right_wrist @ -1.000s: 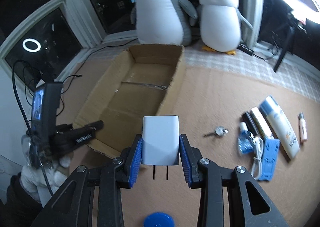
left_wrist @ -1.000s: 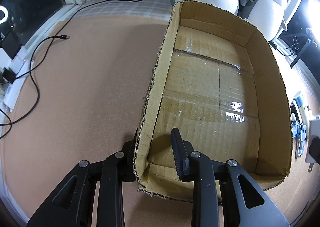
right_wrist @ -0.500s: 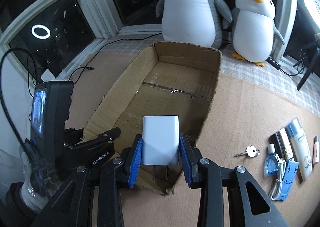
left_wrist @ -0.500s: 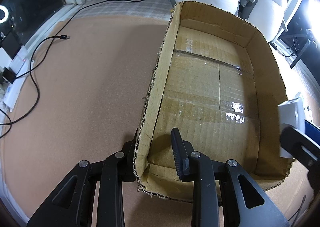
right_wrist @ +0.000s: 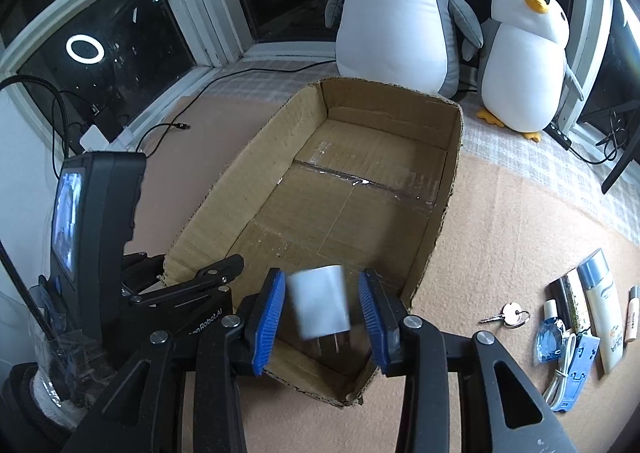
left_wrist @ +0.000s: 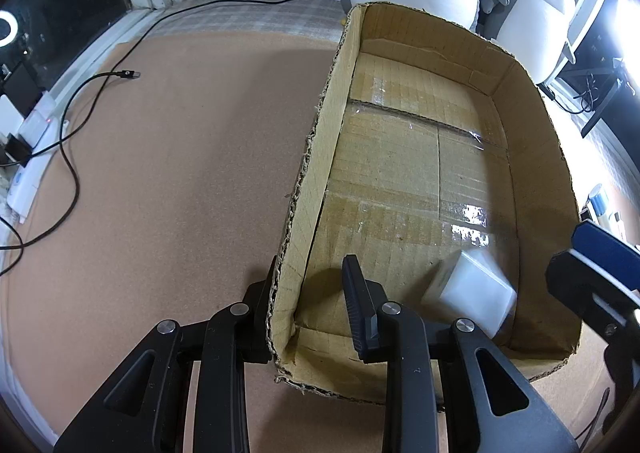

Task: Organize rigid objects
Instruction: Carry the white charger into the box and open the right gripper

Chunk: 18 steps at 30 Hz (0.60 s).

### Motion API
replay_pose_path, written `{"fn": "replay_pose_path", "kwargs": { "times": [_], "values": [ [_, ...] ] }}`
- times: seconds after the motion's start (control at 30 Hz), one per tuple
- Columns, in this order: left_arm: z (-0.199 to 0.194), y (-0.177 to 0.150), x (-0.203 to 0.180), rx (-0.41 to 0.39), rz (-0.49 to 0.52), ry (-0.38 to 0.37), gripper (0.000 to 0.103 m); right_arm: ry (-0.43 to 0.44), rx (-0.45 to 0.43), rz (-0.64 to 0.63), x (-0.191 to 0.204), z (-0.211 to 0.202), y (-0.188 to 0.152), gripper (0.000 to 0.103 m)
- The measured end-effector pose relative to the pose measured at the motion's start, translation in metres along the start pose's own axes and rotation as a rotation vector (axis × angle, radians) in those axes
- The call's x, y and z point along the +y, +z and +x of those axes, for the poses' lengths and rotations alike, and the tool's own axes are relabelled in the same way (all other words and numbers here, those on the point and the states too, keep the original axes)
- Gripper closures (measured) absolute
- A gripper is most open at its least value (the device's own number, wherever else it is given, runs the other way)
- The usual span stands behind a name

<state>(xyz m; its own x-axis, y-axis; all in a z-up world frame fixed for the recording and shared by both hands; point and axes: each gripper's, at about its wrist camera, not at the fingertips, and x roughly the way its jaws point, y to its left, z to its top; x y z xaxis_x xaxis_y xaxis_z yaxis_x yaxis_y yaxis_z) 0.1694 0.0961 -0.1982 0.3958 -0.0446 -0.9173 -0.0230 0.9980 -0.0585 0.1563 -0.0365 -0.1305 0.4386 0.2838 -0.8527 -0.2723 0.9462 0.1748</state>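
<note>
The open brown cardboard box [right_wrist: 360, 189] lies straight ahead of the right gripper [right_wrist: 323, 303], whose opening jaws stand apart from the white plug-in charger block [right_wrist: 319, 303] between them, over the box's near end. The left gripper [left_wrist: 310, 303] clamps the box's near left wall. Two plush penguins [right_wrist: 394, 9] stand beyond the box; the small silver key [right_wrist: 508, 313] and tubes lie right of the right gripper.
</note>
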Motion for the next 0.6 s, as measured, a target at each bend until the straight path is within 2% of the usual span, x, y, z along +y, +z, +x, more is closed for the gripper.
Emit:
{"fn": "replay_pose_path", "kwargs": {
  "times": [0.3,0.6],
  "values": [
    [0.000,0.000,0.000,-0.001,0.003,0.005,0.076,-0.006,-0.017,0.028,-0.011,-0.012,-0.004,0.065],
    [0.000,0.000,-0.003,-0.001,0.003,0.009,0.076,-0.016,-0.039,0.079,-0.039,-0.035,-0.018,0.065]
  ]
}}
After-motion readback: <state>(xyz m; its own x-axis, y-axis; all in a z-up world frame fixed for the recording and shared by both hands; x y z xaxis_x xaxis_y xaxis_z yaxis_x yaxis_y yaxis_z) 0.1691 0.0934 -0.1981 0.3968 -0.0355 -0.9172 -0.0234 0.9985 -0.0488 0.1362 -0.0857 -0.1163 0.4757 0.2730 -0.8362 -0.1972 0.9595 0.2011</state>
